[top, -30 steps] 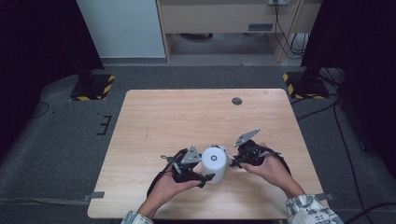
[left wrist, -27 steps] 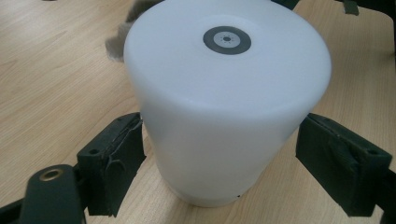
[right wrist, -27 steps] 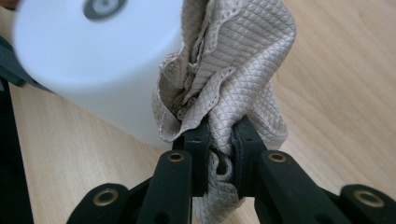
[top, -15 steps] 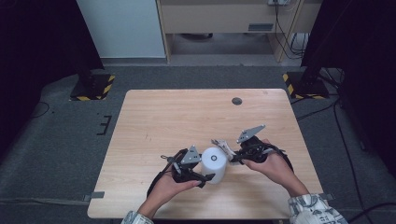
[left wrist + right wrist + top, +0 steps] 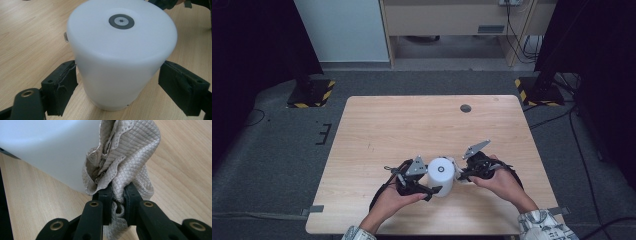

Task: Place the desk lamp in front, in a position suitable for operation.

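One white cylinder [image 5: 120, 57] stands upright on the counter [image 5: 412, 125] between the wide-spread jaws of the left gripper [image 5: 424, 182], whose pads sit against its lower sides, while one beige quilted cloth [image 5: 122, 162] is pinched in the tightly closed jaws of the right gripper [image 5: 462, 172] and bunched against the cylinder's wall. Both hands come in low from the near edge, one on each side, with the grippers pointing inward at the cylinder.

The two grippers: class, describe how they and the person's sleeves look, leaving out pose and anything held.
Both the left gripper and the right gripper are black, each topped by a grey three-cornered plate. The jaws carry black pads and brass-coloured rivets. Black cables trail from them. The sleeves are pale with a dark pattern.
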Available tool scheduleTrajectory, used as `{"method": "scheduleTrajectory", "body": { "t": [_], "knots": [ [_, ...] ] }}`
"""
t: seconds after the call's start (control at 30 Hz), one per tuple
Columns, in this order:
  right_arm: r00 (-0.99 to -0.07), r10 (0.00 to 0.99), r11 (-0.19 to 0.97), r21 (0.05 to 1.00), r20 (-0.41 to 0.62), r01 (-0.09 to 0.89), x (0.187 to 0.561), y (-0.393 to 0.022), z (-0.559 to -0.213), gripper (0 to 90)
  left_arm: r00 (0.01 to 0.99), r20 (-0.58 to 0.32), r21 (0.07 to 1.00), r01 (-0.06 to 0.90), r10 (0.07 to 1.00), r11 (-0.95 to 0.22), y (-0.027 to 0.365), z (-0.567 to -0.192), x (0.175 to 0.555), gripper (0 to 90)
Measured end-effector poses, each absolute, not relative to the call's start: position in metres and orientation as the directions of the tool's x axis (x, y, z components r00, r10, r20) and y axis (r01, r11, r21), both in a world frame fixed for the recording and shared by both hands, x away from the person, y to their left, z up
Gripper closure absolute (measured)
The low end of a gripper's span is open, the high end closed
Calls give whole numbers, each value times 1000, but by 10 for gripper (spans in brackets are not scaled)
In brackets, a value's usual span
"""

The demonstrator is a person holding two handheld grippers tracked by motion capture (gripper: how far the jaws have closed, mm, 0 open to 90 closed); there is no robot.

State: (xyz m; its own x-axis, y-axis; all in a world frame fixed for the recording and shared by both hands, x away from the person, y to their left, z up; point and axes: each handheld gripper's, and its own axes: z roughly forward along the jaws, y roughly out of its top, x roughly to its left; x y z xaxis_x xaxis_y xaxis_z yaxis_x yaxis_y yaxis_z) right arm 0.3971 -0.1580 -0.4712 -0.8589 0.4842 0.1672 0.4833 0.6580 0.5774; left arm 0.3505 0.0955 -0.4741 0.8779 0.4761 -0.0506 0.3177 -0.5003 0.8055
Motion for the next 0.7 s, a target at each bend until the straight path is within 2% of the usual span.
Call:
{"method": "scheduleTrajectory", "body": {
  "t": [0.17,0.47,0.7],
  "knots": [
    [-857,486,651,583,172,486,394,-160,-475,800,878,-50,805,317,476,-501,95,-474,350,150],
    [-868,476,626,638,142,448,373,-172,-455,801,880,-47,806,313,474,-502,94,-474,350,155],
    [-878,448,656,607,166,449,356,-167,-471,801,880,-45,805,312,472,-506,94,-474,351,155]
  ]
}}
